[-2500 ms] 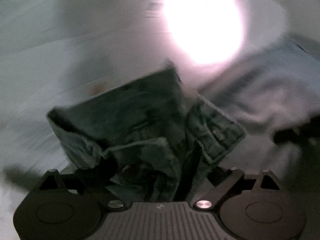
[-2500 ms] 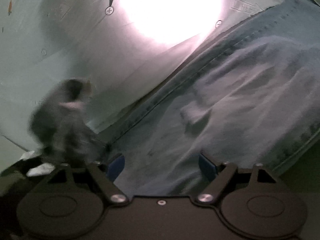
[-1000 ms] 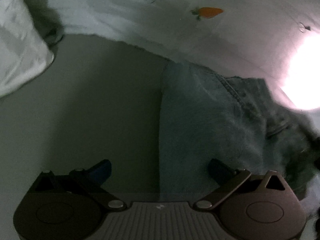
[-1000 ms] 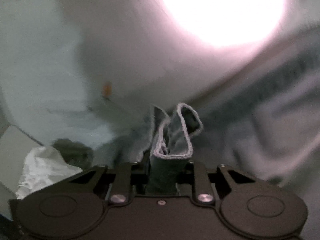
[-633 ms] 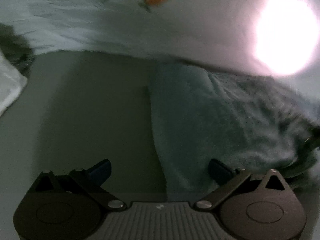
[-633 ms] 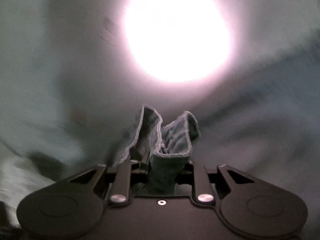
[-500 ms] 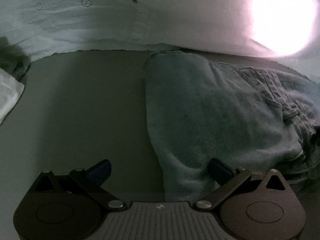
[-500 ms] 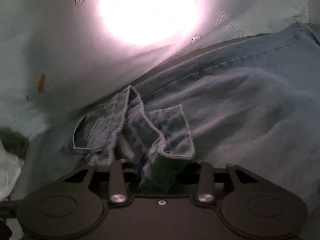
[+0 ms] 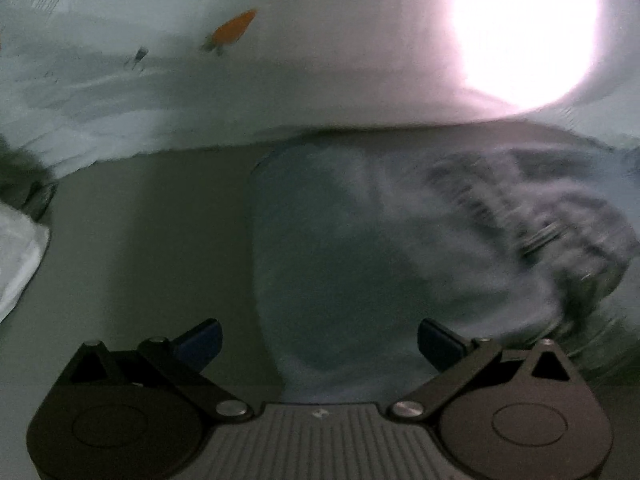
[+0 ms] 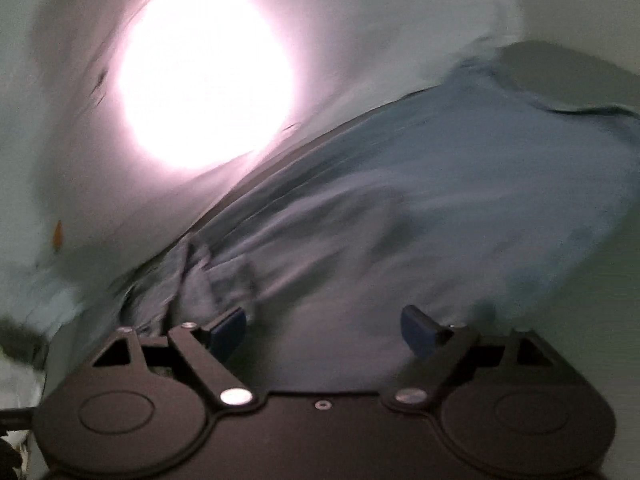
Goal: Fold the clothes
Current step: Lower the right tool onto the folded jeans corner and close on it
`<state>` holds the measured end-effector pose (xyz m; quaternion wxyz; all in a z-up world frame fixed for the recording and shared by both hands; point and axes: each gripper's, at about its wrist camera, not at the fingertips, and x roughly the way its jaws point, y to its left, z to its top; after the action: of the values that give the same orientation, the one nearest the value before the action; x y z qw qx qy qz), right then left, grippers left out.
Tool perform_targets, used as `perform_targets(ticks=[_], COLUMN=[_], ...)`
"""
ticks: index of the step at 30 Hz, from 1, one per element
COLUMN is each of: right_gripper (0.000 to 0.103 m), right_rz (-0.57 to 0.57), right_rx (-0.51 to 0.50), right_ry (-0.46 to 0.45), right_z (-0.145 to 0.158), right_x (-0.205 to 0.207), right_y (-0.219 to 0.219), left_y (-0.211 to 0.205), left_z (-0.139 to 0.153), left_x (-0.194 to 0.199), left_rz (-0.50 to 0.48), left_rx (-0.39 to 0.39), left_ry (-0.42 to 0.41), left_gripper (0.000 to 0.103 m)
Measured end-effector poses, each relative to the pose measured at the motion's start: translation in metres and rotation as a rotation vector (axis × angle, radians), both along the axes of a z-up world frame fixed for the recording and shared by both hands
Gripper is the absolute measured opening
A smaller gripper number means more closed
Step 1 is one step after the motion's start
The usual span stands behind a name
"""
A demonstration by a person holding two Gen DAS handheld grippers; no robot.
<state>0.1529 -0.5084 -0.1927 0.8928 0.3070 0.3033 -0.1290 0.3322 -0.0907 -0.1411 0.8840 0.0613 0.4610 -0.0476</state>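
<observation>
the left gripper (image 9: 318, 342) hovers with its jaws spread wide and nothing between them, its blue-tipped fingers (image 9: 200, 340) straddling the rounded folded edge of the jeans (image 9: 360, 264) – pale blue denim lying on the grey worktop (image 9: 140, 260), just beside the white sheet (image 9: 160, 92) printed with an orange carrot (image 9: 234, 30). the right gripper (image 10: 326, 326) is likewise wide open and empty over the jeans (image 10: 440, 208), whose bunched waistband sits by its left finger (image 10: 228, 326) near the sheet's (image 10: 380, 20) edge. no brand, label or writing can be read – both views are blurred and a bright glare (image 10: 206, 76) washes out the sheet.
</observation>
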Motion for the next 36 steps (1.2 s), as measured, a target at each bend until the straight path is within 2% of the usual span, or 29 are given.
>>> perform_targets(ticks=[3, 7, 11, 16, 20, 23, 26, 27, 29, 33, 35, 36], right_gripper=[0.088, 0.088, 0.088, 0.089, 0.090, 0.096, 0.097, 0.094, 0.076, 0.075, 0.069, 0.053], right_rz=[-0.099, -0.196, -0.293, -0.411, -0.480, -0.505, -0.499, -0.486, -0.442, -0.474, -0.523, -0.545], right_rx=[0.019, 0.019, 0.020, 0.015, -0.031, -0.044, -0.070, -0.064, -0.024, 0.060, 0.162, 0.232], right_ry=[0.004, 0.018, 0.031, 0.045, 0.026, -0.003, -0.010, -0.020, -0.056, -0.113, -0.163, -0.189], right_z=[-0.004, -0.012, -0.020, -0.029, -0.032, -0.034, -0.034, -0.034, -0.034, -0.037, -0.043, -0.048], right_x=[-0.023, -0.038, -0.053, -0.068, -0.055, -0.046, -0.033, -0.030, -0.024, -0.015, -0.019, -0.021], right_y=[-0.031, -0.067, -0.102, -0.145, -0.167, -0.182, -0.189, -0.191, -0.195, -0.202, -0.209, -0.215], left_y=[-0.027, -0.068, -0.095, -0.099, -0.095, -0.095, -0.095, -0.094, -0.092, -0.089, -0.089, -0.090], left_z=[0.006, -0.005, -0.031, -0.041, -0.041, -0.042, -0.043, -0.043, -0.044, -0.046, -0.047, -0.047], left_x=[0.001, 0.012, 0.028, 0.041, 0.051, 0.053, 0.052, 0.053, 0.055, 0.058, 0.058, 0.058], left_rz=[-0.054, -0.128, -0.099, -0.084, -0.088, -0.085, -0.082, -0.082, -0.082, -0.087, -0.088, -0.088], left_rx=[0.011, 0.073, 0.122, 0.138, 0.112, 0.106, 0.095, 0.088, 0.072, 0.054, 0.050, 0.048], left_ry=[-0.029, -0.017, 0.024, 0.082, 0.130, 0.140, 0.145, 0.151, 0.163, 0.172, 0.170, 0.169], left_gripper=[0.103, 0.103, 0.103, 0.103, 0.103, 0.103, 0.103, 0.103, 0.103, 0.103, 0.103, 0.103])
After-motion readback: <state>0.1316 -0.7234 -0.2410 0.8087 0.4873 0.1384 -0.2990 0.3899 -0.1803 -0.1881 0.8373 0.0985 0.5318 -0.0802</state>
